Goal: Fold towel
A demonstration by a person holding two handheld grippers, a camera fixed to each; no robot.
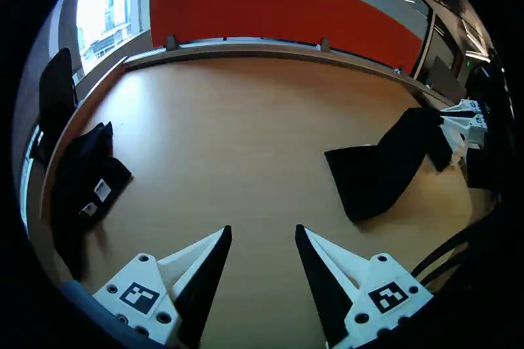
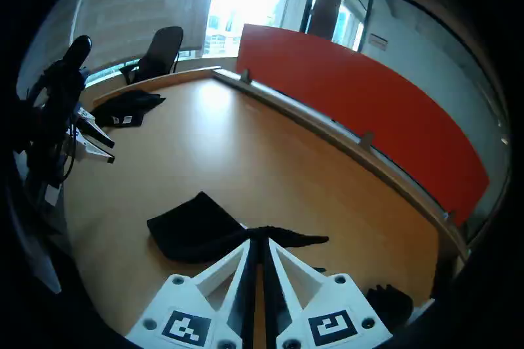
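A black towel (image 1: 376, 175) lies on the wooden table (image 1: 236, 133), one corner lifted toward the right. My right gripper (image 1: 460, 128) holds that raised corner. In the right gripper view the same towel (image 2: 190, 231) spreads just ahead of the right gripper (image 2: 260, 239), whose fingers are shut on a pinched fold of the cloth. My left gripper (image 1: 262, 241) is open above bare table, well to the left of the towel, with nothing between its fingers. It also appears far off at the left as the left gripper (image 2: 112, 152), held by a dark-sleeved hand.
A second heap of black cloth (image 1: 85, 182) with white tags lies near the table's left edge, and it shows again as the black heap (image 2: 124, 108). An orange divider (image 1: 281, 12) runs along the table's far edge. A black office chair (image 2: 160, 48) stands beyond the table.
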